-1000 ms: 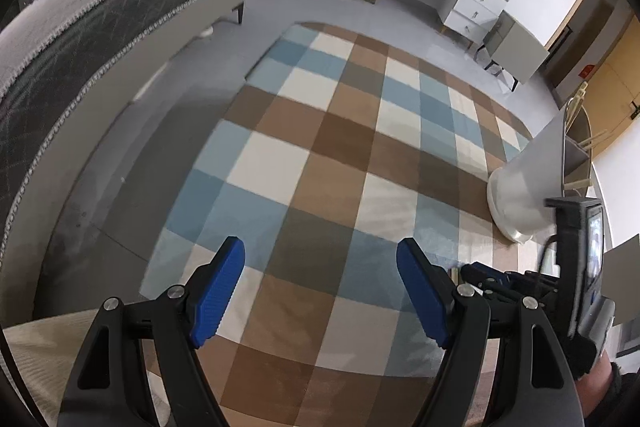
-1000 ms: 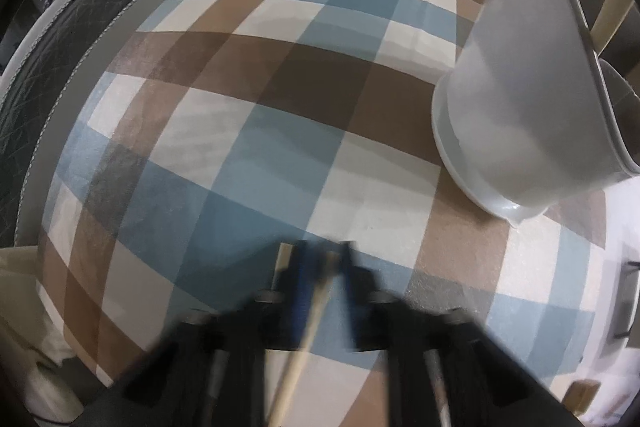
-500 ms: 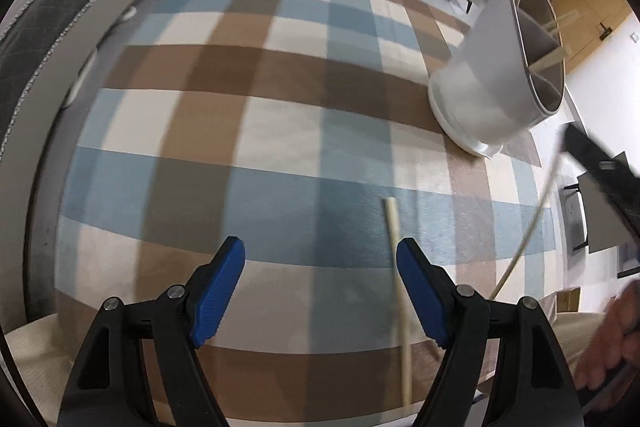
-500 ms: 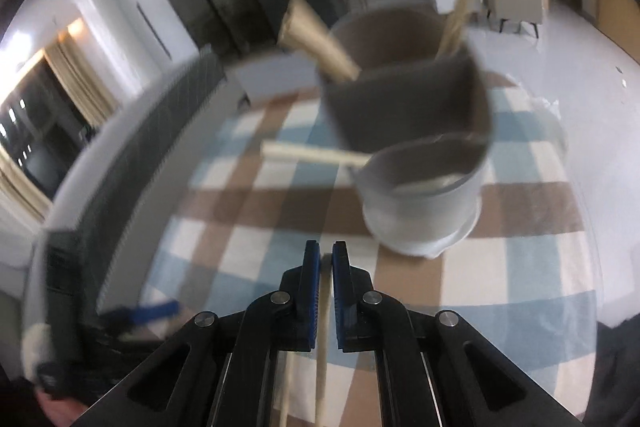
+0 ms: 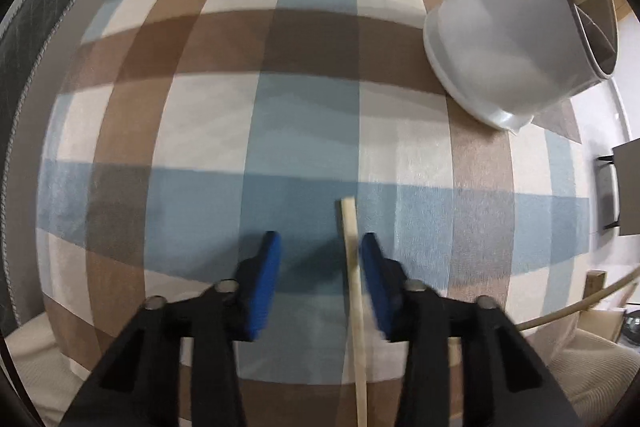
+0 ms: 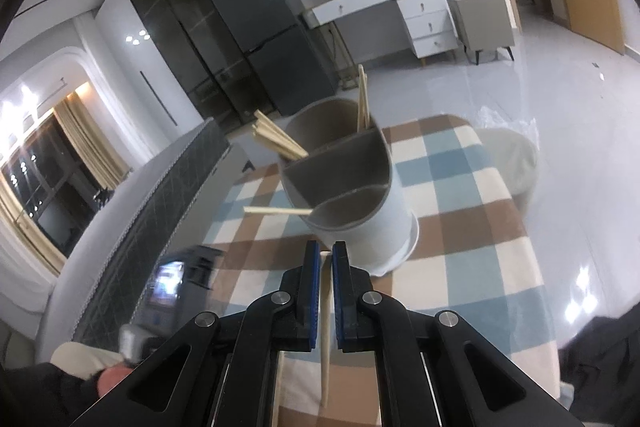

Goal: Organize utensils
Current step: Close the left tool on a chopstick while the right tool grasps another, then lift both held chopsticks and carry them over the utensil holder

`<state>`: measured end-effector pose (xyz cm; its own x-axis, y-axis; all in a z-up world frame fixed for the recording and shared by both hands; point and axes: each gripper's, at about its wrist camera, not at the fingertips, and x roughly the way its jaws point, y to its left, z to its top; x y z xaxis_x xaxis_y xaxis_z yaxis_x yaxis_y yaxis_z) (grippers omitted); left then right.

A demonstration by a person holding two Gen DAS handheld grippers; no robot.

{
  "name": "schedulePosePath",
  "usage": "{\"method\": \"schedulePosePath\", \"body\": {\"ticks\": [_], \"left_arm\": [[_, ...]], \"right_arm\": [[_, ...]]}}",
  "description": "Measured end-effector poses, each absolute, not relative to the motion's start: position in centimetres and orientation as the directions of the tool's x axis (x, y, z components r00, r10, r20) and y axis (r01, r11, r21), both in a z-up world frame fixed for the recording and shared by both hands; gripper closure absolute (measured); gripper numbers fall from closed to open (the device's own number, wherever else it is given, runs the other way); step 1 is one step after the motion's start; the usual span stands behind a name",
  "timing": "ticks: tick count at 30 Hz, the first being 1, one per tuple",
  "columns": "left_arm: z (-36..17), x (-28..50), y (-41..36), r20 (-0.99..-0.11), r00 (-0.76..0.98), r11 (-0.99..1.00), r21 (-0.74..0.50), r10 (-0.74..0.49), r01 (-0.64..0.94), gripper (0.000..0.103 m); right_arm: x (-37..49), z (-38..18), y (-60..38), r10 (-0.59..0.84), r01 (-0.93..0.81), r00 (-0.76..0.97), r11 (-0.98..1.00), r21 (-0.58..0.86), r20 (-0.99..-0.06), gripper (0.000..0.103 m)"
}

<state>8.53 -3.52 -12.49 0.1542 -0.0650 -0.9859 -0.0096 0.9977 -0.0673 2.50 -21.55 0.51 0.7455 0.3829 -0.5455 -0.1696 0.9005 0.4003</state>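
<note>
A wooden chopstick lies on the checked cloth between the fingers of my left gripper, close to the right pad; the jaws stand open around it, narrower than before. My right gripper is shut on another chopstick and holds it above the cloth, just in front of the white divided utensil holder. Several chopsticks stand in the holder's compartments. The holder also shows in the left wrist view at the upper right.
The blue, brown and cream checked cloth covers the table. A grey quilted bed edge runs along the left. A fridge and a white desk stand at the back.
My left gripper has come down over the lying chopstick and its jaws have narrowed around it. My right gripper has lifted with its chopstick and faces the holder's open top.
</note>
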Motion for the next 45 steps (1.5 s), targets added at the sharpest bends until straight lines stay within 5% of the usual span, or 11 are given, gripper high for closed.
{"method": "schedulePosePath", "body": {"ticks": [3, 5, 15, 25, 45], "left_arm": [[-12.7, 8.9, -4.3, -0.989, 0.145, 1.000, -0.010, -0.010, 0.000, 0.084], [-12.8, 9.3, -4.4, -0.990, 0.142, 1.000, -0.022, -0.019, -0.018, 0.100], [-9.6, 7.9, -2.7, -0.946, 0.300, 0.989, -0.141, -0.122, -0.042, 0.101], [-0.9, 3.7, -2.3, -0.785, 0.578, 0.974, -0.212, -0.222, 0.085, 0.102], [1.8, 2.8, -3.9, -0.808, 0.544, 0.971, -0.145, -0.228, 0.192, 0.102]], "right_arm": [[2.4, 0.4, -21.4, 0.395, -0.182, 0.745, 0.895, 0.407, -0.537, 0.098], [2.2, 0.5, -21.1, 0.393, -0.192, 0.749, 0.900, 0.392, -0.533, 0.098], [1.7, 0.6, -21.0, 0.377, -0.196, 0.763, 0.909, 0.367, -0.526, 0.098], [0.0, 0.9, -19.9, 0.358, -0.210, 0.780, 0.922, 0.324, -0.514, 0.098], [-1.5, 1.2, -19.3, 0.294, -0.159, 0.806, 0.943, 0.291, -0.513, 0.098]]}}
